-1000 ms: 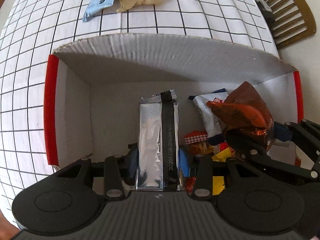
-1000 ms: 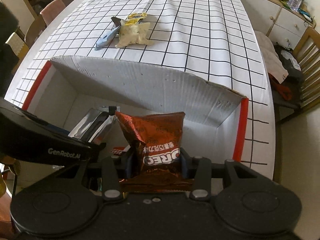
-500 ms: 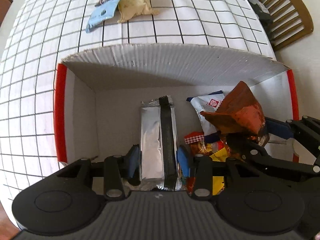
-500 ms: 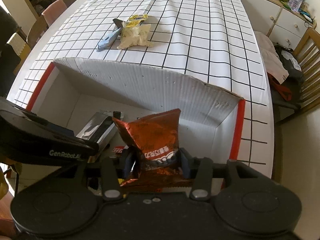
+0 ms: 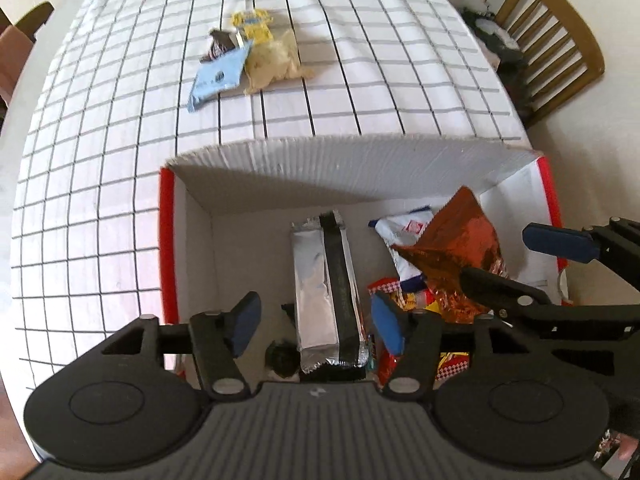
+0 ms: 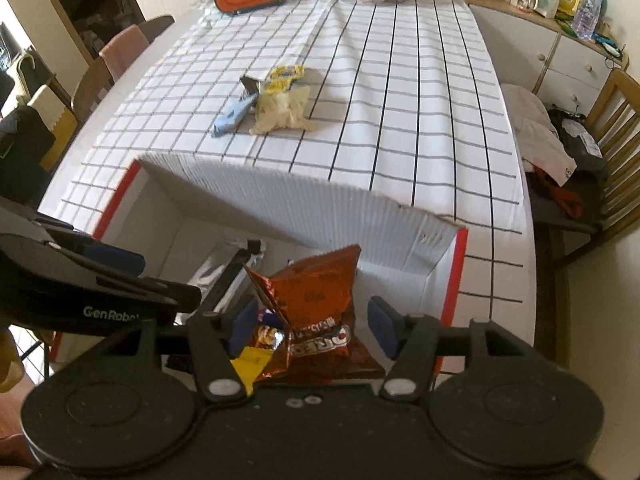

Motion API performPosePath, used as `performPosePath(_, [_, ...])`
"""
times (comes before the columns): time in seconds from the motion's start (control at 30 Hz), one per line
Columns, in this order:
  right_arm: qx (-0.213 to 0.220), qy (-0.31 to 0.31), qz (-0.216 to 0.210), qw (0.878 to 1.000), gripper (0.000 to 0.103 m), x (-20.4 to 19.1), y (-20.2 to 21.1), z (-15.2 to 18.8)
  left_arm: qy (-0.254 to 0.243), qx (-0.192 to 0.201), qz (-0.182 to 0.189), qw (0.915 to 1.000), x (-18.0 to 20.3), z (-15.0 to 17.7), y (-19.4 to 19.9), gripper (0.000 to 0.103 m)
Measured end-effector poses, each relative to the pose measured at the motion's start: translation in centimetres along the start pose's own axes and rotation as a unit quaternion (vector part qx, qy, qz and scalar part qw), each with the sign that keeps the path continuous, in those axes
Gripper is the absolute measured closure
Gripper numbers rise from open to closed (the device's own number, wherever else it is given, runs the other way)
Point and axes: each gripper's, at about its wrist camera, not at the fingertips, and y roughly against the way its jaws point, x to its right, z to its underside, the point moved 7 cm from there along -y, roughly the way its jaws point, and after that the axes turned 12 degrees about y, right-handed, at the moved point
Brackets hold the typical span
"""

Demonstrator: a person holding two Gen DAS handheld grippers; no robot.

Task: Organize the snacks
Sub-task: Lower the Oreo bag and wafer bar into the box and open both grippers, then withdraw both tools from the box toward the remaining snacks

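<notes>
Both grippers have let go since half a second ago: each pair of jaws, then clamped on a packet, now stands apart, and both tools have drawn back from the box.

Largest first. Checked tablecloth (image 6: 400,92) covers the table. White box with red edges (image 5: 280,160) stands on it at the near end, open at the top. Loose pile of snacks (image 6: 276,108) lies on the cloth well beyond the box: a pale bag, a blue packet, a yellow wrapper and a dark one, overlapping.

Inside the box: silver packet (image 5: 326,284) lies flat along the floor, between the spread fingers of the left gripper (image 5: 316,326) but touched by neither. Orange-brown Oreo bag (image 6: 316,304) leans crumpled on other packets at the right side, between the open fingers of the right gripper (image 6: 310,326); whether a pad grazes it cannot be told.

Judgement: the release step for these two items is done; the task is partly complete, with the far pile unplaced. Next move calls for lifting both tools clear of the box wall, reaching over it to the pile, and separating one packet from the overlap before closing.
</notes>
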Motion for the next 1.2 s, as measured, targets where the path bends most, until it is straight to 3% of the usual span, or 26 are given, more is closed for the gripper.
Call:
performPosePath(0.07, [0.008, 0.000, -0.003, 1.000, 0.041, -0.1, 0.7, -0.3, -0.004, 0.013, 0.001, 0.9999, -0.1, -0.1, 0.7, 0.039])
performPosePath(0.23, [0.033, 0.002, -0.005, 0.999, 0.027, -0.1, 2.3, -1.4, -0.008, 0.046, 0.006, 0.9989, -0.4, -0.8, 2.6, 0.032])
performPosePath(0.6, [0.081, 0.002, -0.021, 0.996, 0.015, 0.1, 4.8, -4.2, -0.016, 0.120, 0.042, 0.9917, -1.2, -2.7, 6.6, 0.024])
performPosePath(0.9, [0.107, 0.009, -0.020, 0.994, 0.008, 0.7, 5.6, -7.1, -0.016, 0.168, 0.025, 0.9853, -3.5, -5.9, 8.2, 0.021])
performPosePath(1.07, [0.110, 0.006, -0.015, 0.994, 0.008, 1.8, 5.2, -9.5, -0.017, 0.176, 0.019, 0.9841, -5.4, -8.6, 8.2, 0.021])
performPosePath(1.2, [0.102, -0.006, -0.019, 0.995, 0.008, 2.6, 4.1, -11.8, -0.011, 0.148, 0.023, 0.9887, -6.8, -10.7, 6.9, 0.021])
